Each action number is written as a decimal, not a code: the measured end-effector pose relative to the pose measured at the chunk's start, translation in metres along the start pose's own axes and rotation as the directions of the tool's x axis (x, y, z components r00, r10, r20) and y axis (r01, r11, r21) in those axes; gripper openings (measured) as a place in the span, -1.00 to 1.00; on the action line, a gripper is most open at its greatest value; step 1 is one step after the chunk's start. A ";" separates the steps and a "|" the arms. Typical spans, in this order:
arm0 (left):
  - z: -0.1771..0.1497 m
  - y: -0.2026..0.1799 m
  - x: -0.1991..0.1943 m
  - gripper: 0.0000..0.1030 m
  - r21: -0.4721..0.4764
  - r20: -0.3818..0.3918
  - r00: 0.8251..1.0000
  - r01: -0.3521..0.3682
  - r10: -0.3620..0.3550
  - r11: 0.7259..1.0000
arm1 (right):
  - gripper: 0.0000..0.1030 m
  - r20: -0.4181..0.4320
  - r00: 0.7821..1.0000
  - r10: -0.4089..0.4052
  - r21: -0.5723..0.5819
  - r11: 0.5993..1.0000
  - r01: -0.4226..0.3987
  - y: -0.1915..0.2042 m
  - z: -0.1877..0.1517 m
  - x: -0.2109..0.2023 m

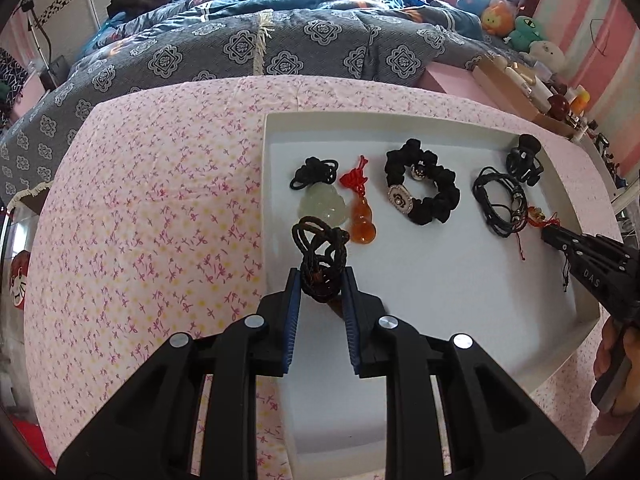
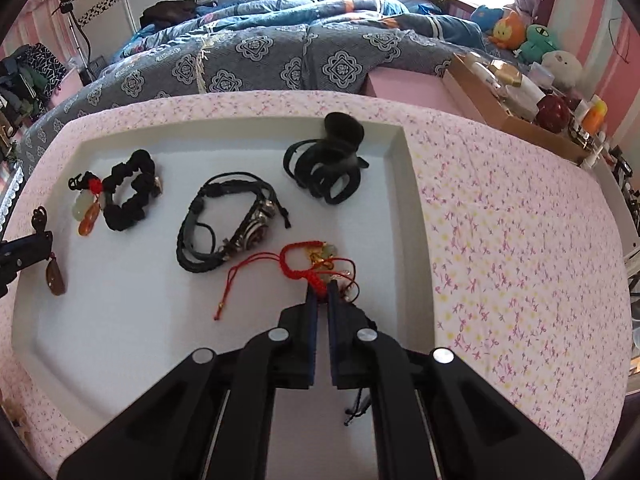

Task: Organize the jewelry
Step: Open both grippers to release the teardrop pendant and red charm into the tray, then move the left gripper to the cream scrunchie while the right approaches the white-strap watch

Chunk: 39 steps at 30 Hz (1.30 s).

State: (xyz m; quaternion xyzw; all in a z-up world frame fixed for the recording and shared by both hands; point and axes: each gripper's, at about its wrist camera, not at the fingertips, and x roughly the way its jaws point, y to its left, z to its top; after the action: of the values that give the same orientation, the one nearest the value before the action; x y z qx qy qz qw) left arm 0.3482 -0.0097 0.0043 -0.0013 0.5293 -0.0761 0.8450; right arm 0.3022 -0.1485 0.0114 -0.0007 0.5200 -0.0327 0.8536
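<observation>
1. So, both grippers have something in their grip over the white tray (image 1: 276,128), which sits on a pink flowered tablecloth (image 1: 160,184).
2. The left gripper (image 1: 321,280) is closed partway around a bundle of dark braided cord (image 1: 320,252). Its brown pendant (image 2: 54,276) hangs under the fingers, at about 9 o'clock in the right camera's view.
3. The right gripper (image 2: 322,292) is nearly shut, pinching a red string bracelet (image 2: 308,260) by its knotted part, at 6 o'clock from the leather bracelet (image 2: 228,220).
4. Also in the tray: a black scrunchie (image 1: 424,188), a pale jade pendant (image 1: 322,208), an orange gourd charm (image 1: 362,224) and a black hair claw (image 2: 332,164).
5. Handling-wise, these cords look light and floppy, so they'll probably sag and tangle. Grabbing the knot or bunched cord seems safest; the stone pendants look like they could chip if dropped.
</observation>
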 end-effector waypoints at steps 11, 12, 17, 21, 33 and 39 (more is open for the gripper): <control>-0.004 -0.006 -0.026 0.09 0.004 0.048 0.999 -0.007 0.007 1.000 | 0.15 0.031 0.999 -0.022 -0.022 0.999 0.023 0.007 0.000 -0.023; -0.005 -0.006 -0.030 0.10 0.005 0.053 0.999 -0.002 0.002 1.000 | 0.15 0.049 0.998 -0.031 -0.030 0.999 0.032 0.008 0.000 -0.028; -0.015 -0.004 -0.055 0.44 0.005 0.079 0.997 0.000 -0.001 1.000 | 0.15 0.077 0.997 -0.027 -0.032 0.999 0.030 0.009 -0.004 -0.051; -0.033 0.004 -0.082 0.67 0.009 0.117 0.993 -0.004 0.003 1.000 | 0.56 0.112 0.993 -0.031 -0.022 0.999 0.034 0.007 -0.015 -0.075; -0.110 0.024 -0.110 0.89 0.001 0.084 0.996 -0.040 0.040 0.999 | 0.59 0.075 0.994 -0.079 0.019 0.997 0.078 -0.001 -0.079 -0.103; -0.148 0.036 -0.132 0.94 -0.022 0.087 0.996 -0.035 0.037 0.999 | 0.60 0.063 0.995 -0.080 0.037 0.996 0.078 -0.003 -0.115 -0.121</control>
State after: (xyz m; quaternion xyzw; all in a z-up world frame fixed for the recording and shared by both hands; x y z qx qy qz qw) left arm 0.1641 0.0546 0.0541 -0.0037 0.4926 -0.0554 0.8685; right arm 0.1447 -0.1406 0.0660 -0.0078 0.4909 -0.0754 0.8679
